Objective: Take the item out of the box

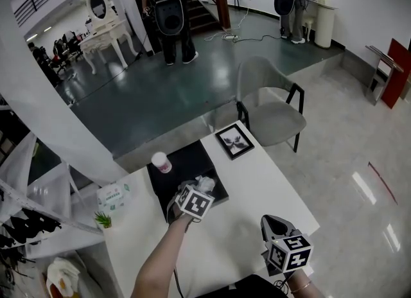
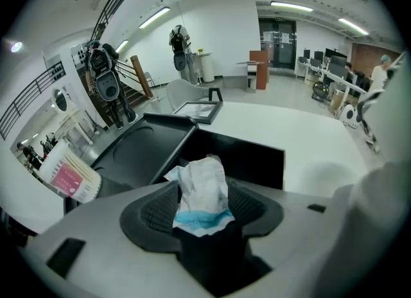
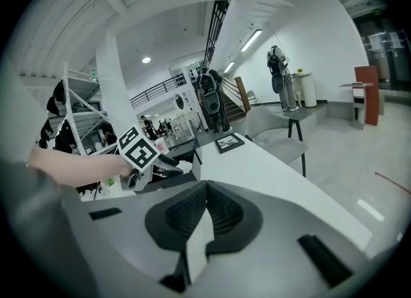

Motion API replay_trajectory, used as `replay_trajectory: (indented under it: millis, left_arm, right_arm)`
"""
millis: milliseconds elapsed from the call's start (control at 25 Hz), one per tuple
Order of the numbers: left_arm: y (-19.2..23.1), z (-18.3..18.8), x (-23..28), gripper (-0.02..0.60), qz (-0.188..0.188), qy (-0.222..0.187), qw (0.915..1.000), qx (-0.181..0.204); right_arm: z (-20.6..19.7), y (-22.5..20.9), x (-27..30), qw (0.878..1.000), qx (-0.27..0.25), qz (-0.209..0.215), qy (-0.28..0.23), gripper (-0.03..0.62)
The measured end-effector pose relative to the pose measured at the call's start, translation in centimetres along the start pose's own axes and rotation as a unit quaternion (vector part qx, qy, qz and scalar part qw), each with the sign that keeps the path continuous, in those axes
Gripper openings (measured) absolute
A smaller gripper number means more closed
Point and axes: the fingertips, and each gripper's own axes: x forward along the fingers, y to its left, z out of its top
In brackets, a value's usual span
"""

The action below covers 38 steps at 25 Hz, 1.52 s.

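An open black box lies on the white table; its dark wall shows just beyond my left jaws. My left gripper hangs over the box's near end, shut on a crumpled white packet with a blue band. The same packet shows as a white wad above the box. My right gripper is by the table's front right edge, well away from the box. In the right gripper view its jaws are shut with nothing between them, and the left gripper is at the left.
A framed picture lies at the table's far end. A pink-and-white cup stands beside the box, with a tissue pack and a small plant at the left edge. A grey chair stands beyond the table, and people stand further back.
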Motion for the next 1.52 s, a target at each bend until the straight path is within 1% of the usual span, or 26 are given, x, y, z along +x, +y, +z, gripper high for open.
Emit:
replay_trajectory:
  millis: [200,480,800,1040,1160,1320,1520]
  left_arm:
    - [0.1,-0.2,1.1,0.221,-0.001,0.014,0.9999,0.002]
    - [-0.3,-0.3,2.1,0.221,-0.014,0.037,0.9991,0.013]
    - [-0.4,-0.3,2.2,0.219,-0.026,0.040,0.9988,0.011]
    - [-0.9,-0.3,2.3,0.180,-0.034,0.042,0.9980,0.033]
    - [-1.1,-0.4,2.1,0.155,-0.038,0.046,0.9969,0.051]
    - [-1.4,-0.6,1.6,0.137,-0.039,0.050,0.9954,0.072]
    - [-1.3,-0.5,0.3,0.133,-0.032,0.034,0.9950,0.089]
  right_arm:
    - [-0.1,-0.3,0.0,1.000,0.000,-0.004,0.001,0.000]
    - [-0.7,-0.8,-0.1,1.000,0.011,-0.008,0.007,0.000]
    - [-1.2,-0.6,0.2,1.000,0.014,-0.007,0.016,0.000]
    - [-1.4,-0.4,0.3,1.000,0.007,-0.006,0.020,0.000]
    - [-1.4,-0.3,0.2,1.000,0.010,-0.006,0.020,0.000]
    - [-1.4,-0.3,-0.2,1.000,0.003,-0.009,0.022,0.000]
    - [-1.5,0.1,-0.4,1.000,0.001,-0.009,0.022,0.000]
